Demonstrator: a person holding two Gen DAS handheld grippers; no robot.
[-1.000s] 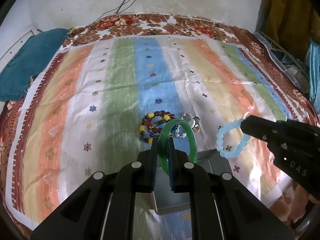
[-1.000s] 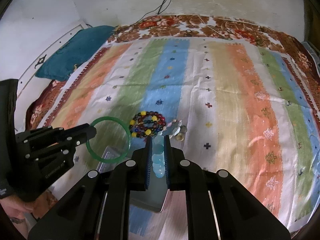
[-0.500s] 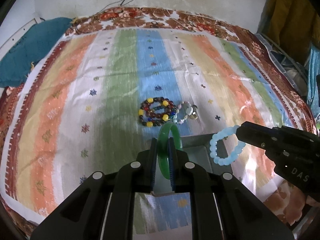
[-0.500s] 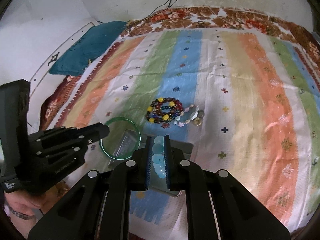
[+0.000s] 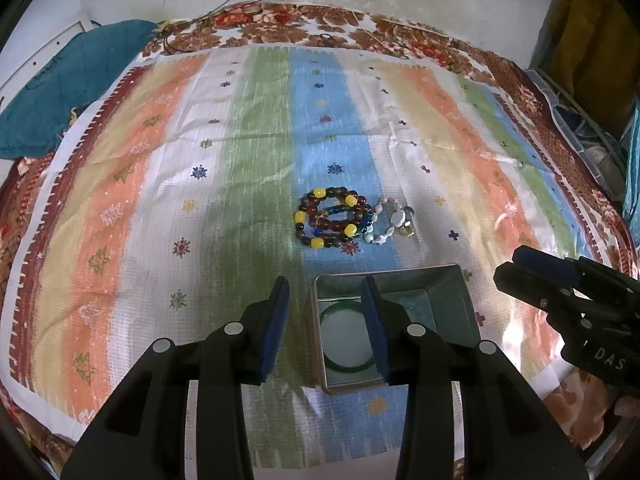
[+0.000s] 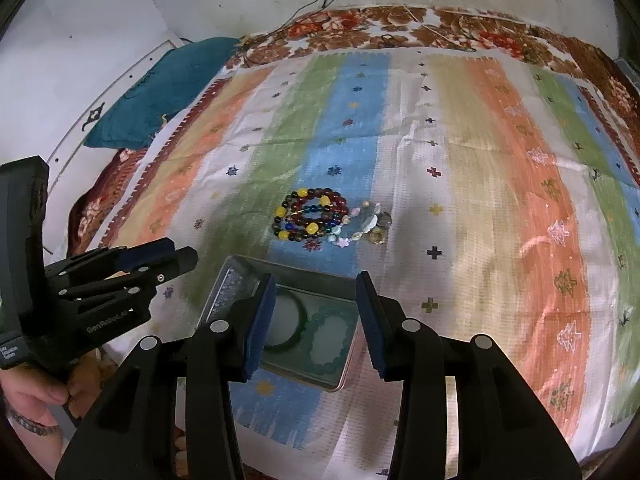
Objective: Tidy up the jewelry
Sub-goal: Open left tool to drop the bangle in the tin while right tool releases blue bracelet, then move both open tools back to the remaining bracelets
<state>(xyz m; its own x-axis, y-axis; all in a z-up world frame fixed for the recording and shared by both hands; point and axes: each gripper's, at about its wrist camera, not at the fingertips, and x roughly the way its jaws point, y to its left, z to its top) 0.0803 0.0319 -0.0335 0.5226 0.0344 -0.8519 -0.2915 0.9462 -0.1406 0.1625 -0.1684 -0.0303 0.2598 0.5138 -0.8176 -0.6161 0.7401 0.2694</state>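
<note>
A metal box (image 5: 464,300) (image 6: 224,288) sits on the striped cloth near the front edge. A green bangle (image 5: 344,366) (image 6: 298,312) and a pale blue bead bracelet (image 6: 330,336) lie inside it. A multicoloured bead bracelet (image 5: 328,218) (image 6: 310,220) and a pale shell bracelet (image 5: 390,220) (image 6: 366,226) lie on the cloth beyond the box. My left gripper (image 5: 324,304) is open and empty above the box's left edge. My right gripper (image 6: 316,300) is open and empty above the box.
The striped cloth (image 5: 248,152) covers a bed with a floral border. A teal cushion (image 5: 76,80) (image 6: 160,88) lies at the far left by the wall. Clutter and fabric (image 5: 588,52) stand at the right.
Both grippers opened. The green bangle and the pale blue bracelet dropped from the jaws into the box. Both grippers moved a little further over the box.
</note>
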